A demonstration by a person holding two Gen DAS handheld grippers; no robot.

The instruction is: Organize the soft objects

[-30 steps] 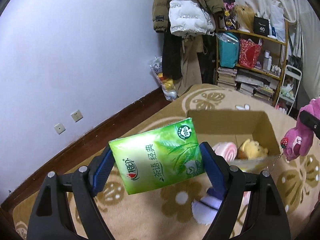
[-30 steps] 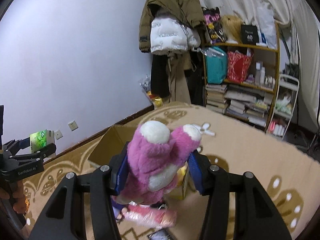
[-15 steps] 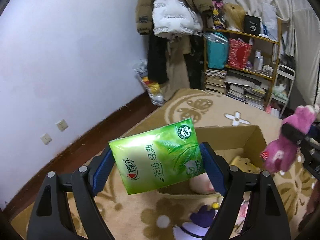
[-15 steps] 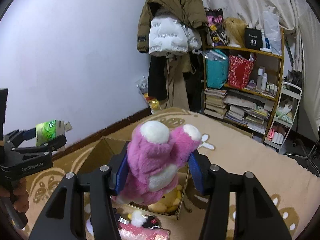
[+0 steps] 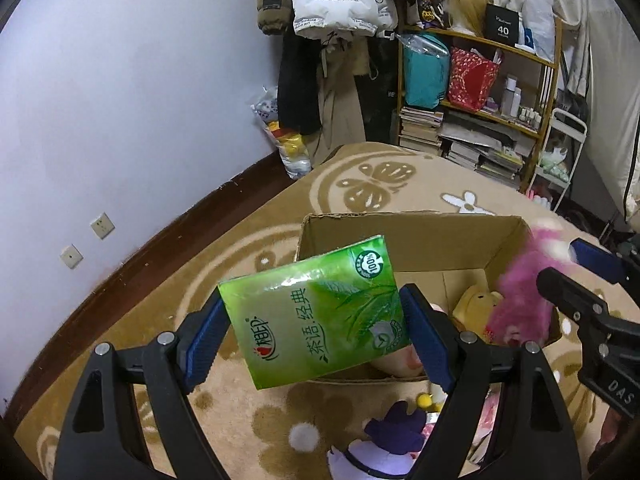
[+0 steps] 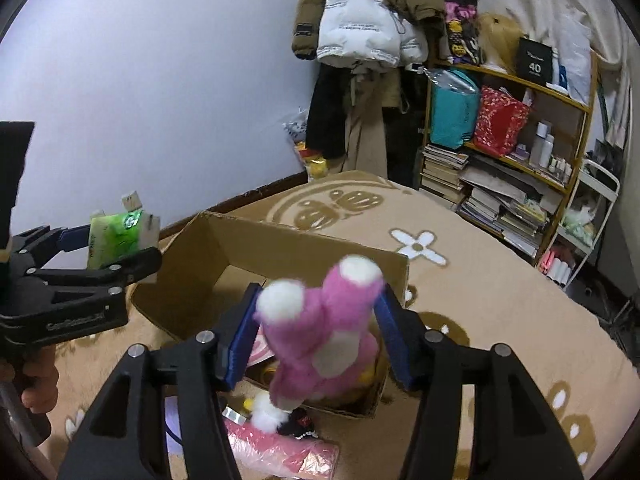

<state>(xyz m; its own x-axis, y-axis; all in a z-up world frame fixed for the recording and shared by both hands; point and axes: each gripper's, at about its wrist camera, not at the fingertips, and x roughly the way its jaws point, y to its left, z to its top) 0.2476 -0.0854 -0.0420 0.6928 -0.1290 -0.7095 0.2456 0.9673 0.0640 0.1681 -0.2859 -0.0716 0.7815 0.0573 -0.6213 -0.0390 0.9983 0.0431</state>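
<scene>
A green tissue pack (image 5: pixel 320 312) hangs tilted over the near wall of an open cardboard box (image 5: pixel 400 236), and my left gripper (image 5: pixel 310 304) is shut on its two sides. My right gripper (image 6: pixel 318 300) is over the box (image 6: pixel 288 248) and its jaws are opening. A pink plush toy (image 6: pixel 320 336) sits between them, feet up and blurred, with slim gaps to both pads. The left wrist view shows that toy (image 5: pixel 524 292) at the box's right wall. A yellow plush (image 5: pixel 476 304) lies inside the box.
The box stands on a tan patterned carpet (image 5: pixel 248 420). In front of it lie a purple plush (image 5: pixel 392 436) and a pink packet (image 6: pixel 280 452). A wooden shelf (image 6: pixel 520 128) with books and bags and hanging coats (image 6: pixel 360 40) line the far wall. A hand (image 6: pixel 36 384) holds the left gripper.
Both grippers have come forward and down over the box. The right jaws have widened and the pink toy has slid lower between them. The tissue pack stays clamped.
</scene>
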